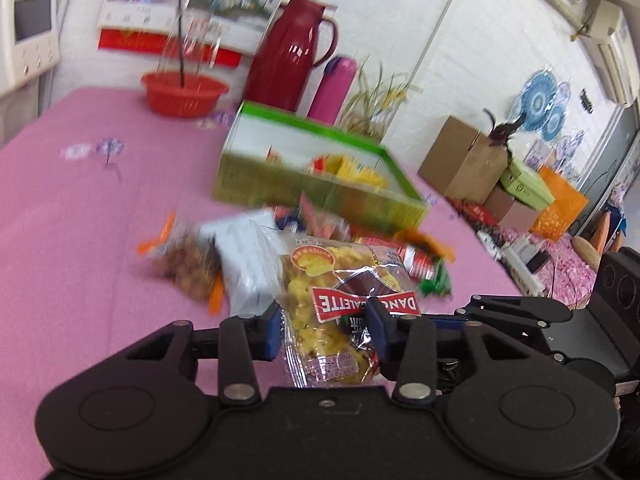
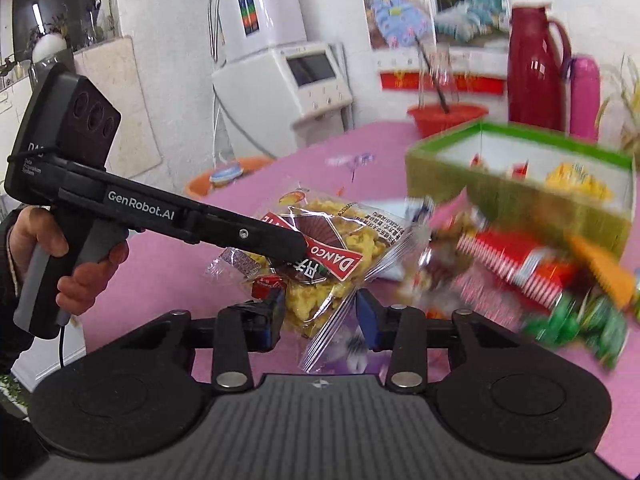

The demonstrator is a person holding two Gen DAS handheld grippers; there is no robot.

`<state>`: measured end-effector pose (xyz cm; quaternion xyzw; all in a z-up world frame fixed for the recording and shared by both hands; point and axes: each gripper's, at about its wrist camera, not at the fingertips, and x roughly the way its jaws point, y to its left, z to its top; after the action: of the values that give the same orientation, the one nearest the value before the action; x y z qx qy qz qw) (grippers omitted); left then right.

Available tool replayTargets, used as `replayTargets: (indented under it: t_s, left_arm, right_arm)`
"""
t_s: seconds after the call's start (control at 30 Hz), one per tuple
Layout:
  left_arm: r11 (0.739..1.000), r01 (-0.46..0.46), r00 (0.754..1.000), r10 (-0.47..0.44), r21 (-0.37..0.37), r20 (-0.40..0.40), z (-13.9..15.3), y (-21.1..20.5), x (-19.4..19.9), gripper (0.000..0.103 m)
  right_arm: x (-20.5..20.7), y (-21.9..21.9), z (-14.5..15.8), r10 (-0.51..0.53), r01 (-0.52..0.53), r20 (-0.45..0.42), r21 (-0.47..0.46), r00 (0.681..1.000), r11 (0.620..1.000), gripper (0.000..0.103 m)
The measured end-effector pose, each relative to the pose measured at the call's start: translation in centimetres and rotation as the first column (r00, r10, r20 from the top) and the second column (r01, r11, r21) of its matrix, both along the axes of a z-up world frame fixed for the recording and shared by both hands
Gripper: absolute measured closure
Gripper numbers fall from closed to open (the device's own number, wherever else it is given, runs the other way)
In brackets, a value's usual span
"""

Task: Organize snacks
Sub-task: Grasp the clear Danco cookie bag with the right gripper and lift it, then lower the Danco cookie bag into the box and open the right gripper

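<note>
As both tongs clamp it | biscuit packet (image 1: 344, 312) long axis along left tongs (image 1: 326, 326) | right tongs (image 2: 320, 314)

left claw (image 1: 326, 334): clamped, tilted down | right claw (image 2: 320, 320): clamped, tilted down

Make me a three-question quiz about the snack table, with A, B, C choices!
1. Where is the green box?
A. behind the snack pile
B. on the floor
C. inside the red basin

2. What colour is the tablecloth?
A. blue
B. pink
C. yellow

3. What is the left gripper doing?
A. hanging empty
B. gripping the red jug
C. gripping the cracker bag

Answers:
1. A: the box sits on the table beyond the loose packets.
2. B: pink cloth covers the table.
3. C: its fingers press the bag's sides.
</note>
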<state>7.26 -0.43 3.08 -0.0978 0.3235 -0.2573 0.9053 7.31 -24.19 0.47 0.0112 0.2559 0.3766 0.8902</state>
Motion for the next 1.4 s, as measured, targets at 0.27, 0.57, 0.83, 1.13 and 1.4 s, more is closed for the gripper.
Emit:
replayTargets:
  t_s: [0.27, 0.57, 0.83, 1.13, 1.4]
  left_arm:
    - [1.000, -0.004, 0.986, 0.009, -0.029, 0.169, 5.7, -2.3, 5.1, 0.082]
    - [0.997, -0.010, 0.978, 0.026, -0.078, 0.209, 7.4, -4.4, 13.8, 0.082]
    - [0.997, -0.011, 0.991, 0.022, -0.075, 0.136, 3.8, -5.7, 20.4, 0.082]
    - [0.998, -0.055, 0.998, 0.054, 0.018, 0.039, -1.5, -7.0, 25.3, 0.000]
    - [0.992, -0.107, 0.994, 0.104, 0.069, 0.045, -2.4, -6.7, 25.0, 0.000]
  right_arm:
    - [4.5, -1.3, 5.0, -0.101, 0.097, 0.185, 0.032, 0.978, 0.995, 0.037]
    - [11.8, -2.5, 7.1, -0.206, 0.208, 0.286, 0.024, 0.936, 0.978, 0.041]
    - [17.0, -3.3, 4.0, -0.244, 0.252, 0.228, -0.003, 0.943, 0.968, 0.041]
    - [21.5, -2.2, -0.3, -0.274, 0.295, 0.144, -0.154, 0.951, 0.943, 0.027]
    - [21.0, -1.8, -0.6, -0.269, 0.300, 0.157, -0.228, 0.950, 0.926, 0.005]
